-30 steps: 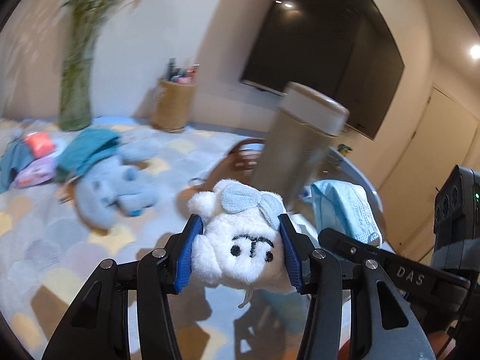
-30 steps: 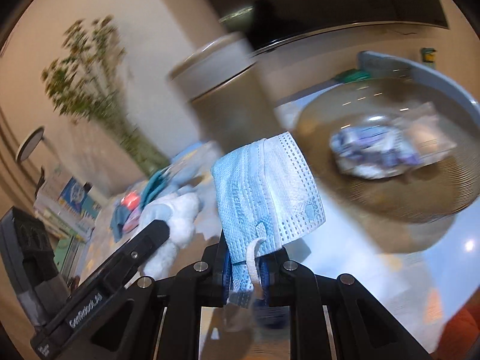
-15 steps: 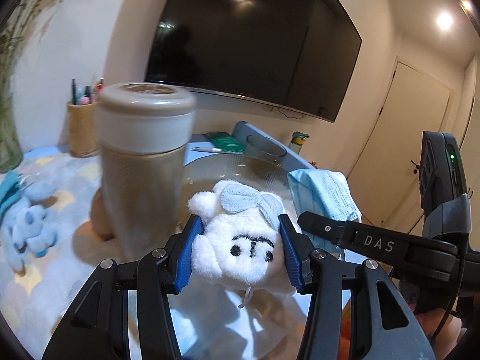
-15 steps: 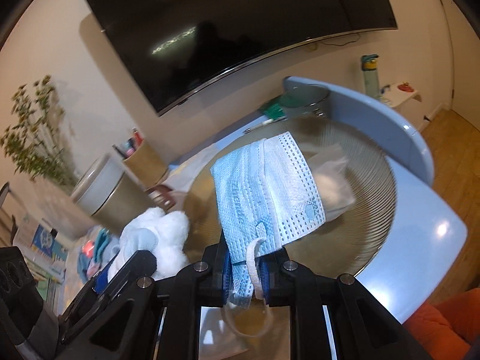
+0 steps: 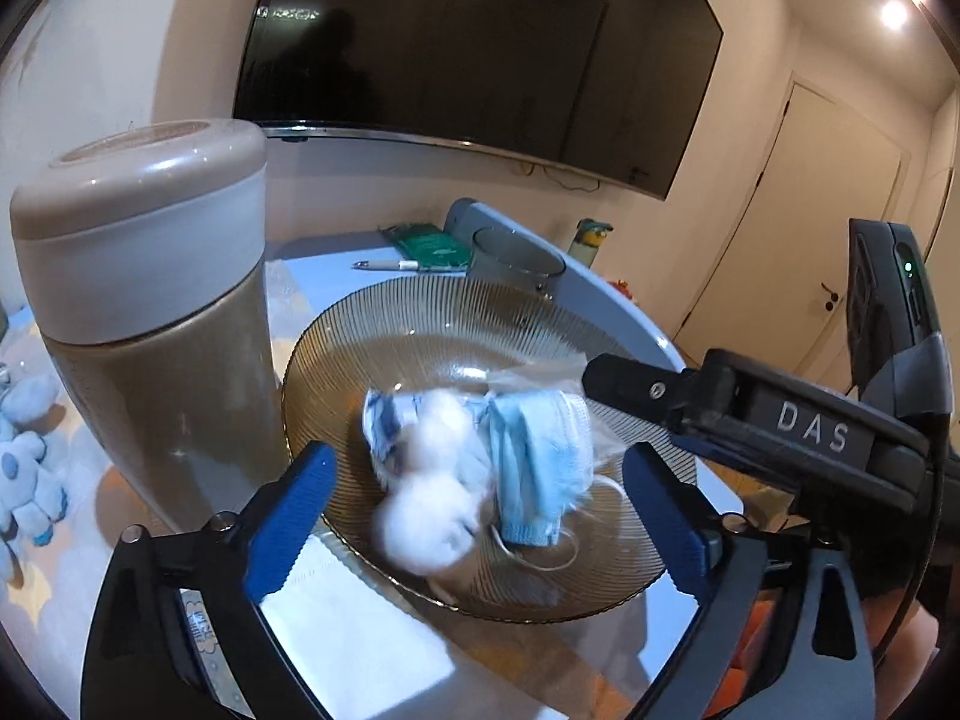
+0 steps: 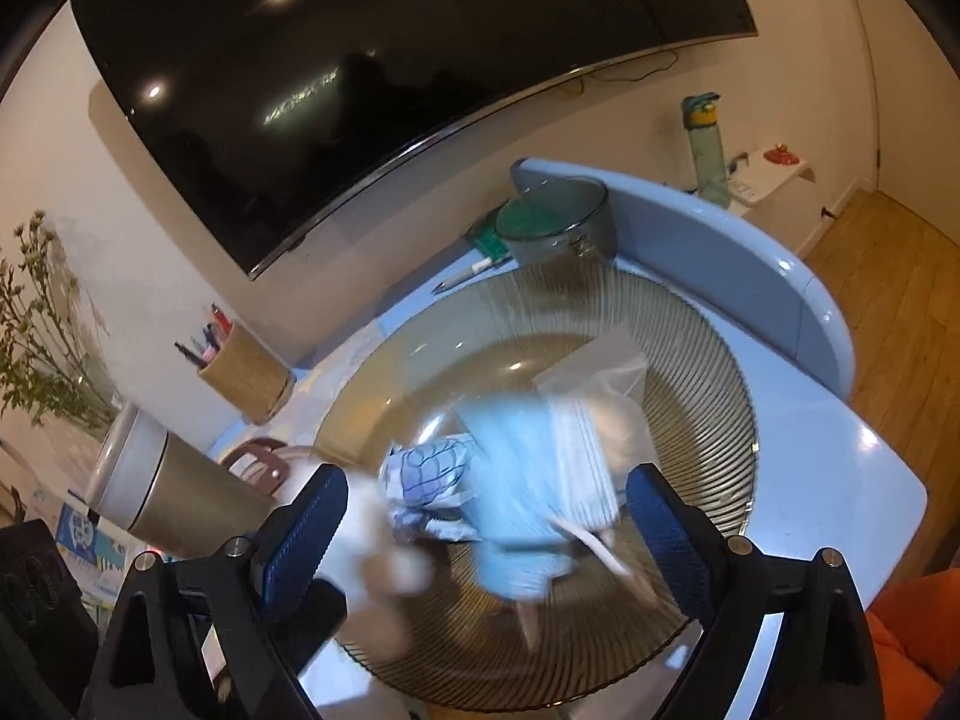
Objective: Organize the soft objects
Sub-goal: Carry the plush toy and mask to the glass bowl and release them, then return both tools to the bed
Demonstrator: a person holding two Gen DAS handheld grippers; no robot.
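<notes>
Jaws of the left gripper [image 5: 474,507] and right gripper [image 6: 487,519] are opening, gripping nothing; blurred white plush toy [image 5: 429,525] and blue face mask [image 5: 531,468] sit over the ribbed glass plate [image 5: 384,324] near the tabletop's rounded edge.

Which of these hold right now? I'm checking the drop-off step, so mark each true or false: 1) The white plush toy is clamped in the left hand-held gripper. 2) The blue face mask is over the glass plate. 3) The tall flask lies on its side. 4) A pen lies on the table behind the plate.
1) False: the left hand-held gripper has its jaws opening, and the white plush toy, blurred, is free over the glass plate.
2) True: the blue face mask is over the plate.
3) False: the tall flask stands upright beside the plate.
4) True: pen.
</notes>
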